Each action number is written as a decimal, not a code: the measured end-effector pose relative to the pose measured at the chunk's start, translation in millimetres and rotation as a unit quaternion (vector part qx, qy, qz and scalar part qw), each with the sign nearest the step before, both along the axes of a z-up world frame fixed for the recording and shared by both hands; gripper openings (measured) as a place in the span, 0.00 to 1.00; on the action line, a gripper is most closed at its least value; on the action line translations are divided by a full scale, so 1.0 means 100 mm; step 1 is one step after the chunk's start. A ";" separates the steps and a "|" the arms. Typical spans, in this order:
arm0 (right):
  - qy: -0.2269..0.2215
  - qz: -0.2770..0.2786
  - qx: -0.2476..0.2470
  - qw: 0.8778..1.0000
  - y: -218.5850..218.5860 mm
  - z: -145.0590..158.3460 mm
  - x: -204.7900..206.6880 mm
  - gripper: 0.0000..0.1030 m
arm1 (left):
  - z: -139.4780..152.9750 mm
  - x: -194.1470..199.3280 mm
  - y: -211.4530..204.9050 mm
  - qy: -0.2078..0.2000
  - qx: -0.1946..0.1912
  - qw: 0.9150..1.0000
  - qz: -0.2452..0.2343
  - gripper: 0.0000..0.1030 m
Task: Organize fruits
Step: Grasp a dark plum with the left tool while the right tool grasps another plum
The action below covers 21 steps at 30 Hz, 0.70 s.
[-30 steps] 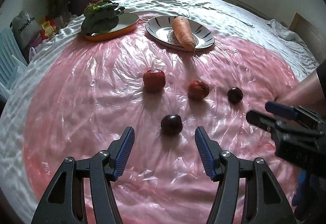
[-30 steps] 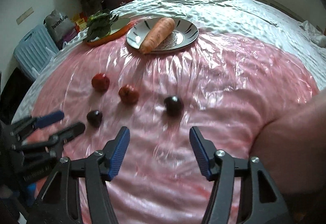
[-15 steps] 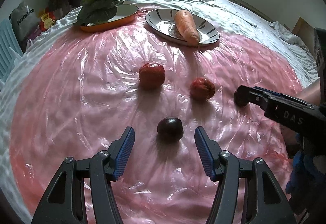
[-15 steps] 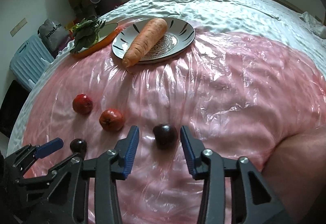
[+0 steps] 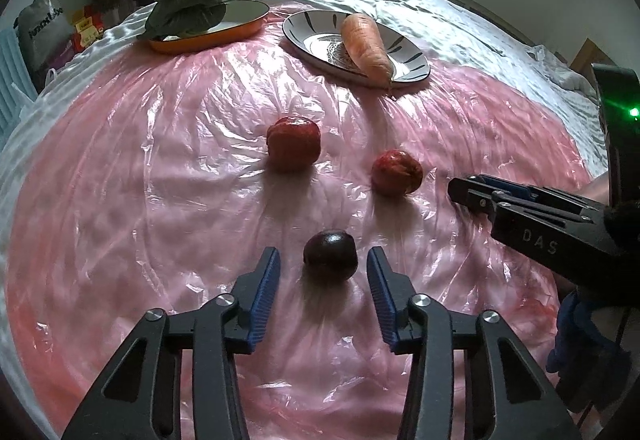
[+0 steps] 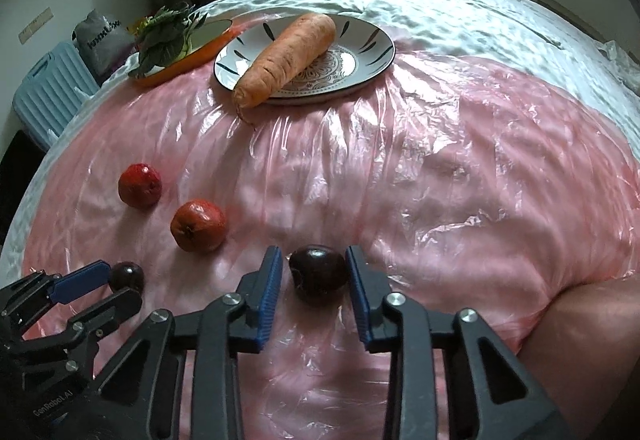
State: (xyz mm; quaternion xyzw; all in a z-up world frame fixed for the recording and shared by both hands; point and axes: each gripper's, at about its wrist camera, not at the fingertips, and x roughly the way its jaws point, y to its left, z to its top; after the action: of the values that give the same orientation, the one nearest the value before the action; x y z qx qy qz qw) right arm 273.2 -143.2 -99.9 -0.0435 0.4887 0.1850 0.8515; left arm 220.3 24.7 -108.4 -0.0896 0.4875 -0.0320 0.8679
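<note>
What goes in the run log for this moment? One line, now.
left gripper: open, jaws flanking left dark plum, clear gaps | right gripper: open, jaws close around right dark plum, not yet clamped

Crinkled, glossy pink plastic sheet (image 6: pixel 460 168) covers the table; round dark plum (image 6: pixel 318 270) — smooth, shiny; long orange carrot (image 6: pixel 288 56) — matt, rough.

Four small round fruits lie apart on the pink sheet. In the left wrist view, a red fruit (image 5: pixel 294 143) sits at the frame's centre, another red fruit (image 5: pixel 396 172) right of centre. One dark plum (image 5: pixel 330 255) lies lower centre. In the right wrist view, another dark plum (image 6: pixel 318 274) lies lower centre.
</note>
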 end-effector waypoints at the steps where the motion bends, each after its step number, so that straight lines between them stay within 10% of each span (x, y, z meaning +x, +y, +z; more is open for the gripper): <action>1: 0.000 0.001 -0.001 1.000 0.00 -0.01 0.00 0.45 | -0.01 0.01 -0.01 0.001 0.000 1.000 -0.002 0.35; 21: 0.012 -0.007 0.014 1.000 -0.08 -0.02 0.00 0.35 | -0.03 0.02 0.06 0.010 -0.025 1.000 0.004 0.22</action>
State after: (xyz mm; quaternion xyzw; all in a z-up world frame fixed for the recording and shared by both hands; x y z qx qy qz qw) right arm 273.4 -151.3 -101.8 -0.0265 0.4965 0.1865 0.8473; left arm 222.0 31.0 -111.0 -0.1135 0.4951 -0.0399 0.8604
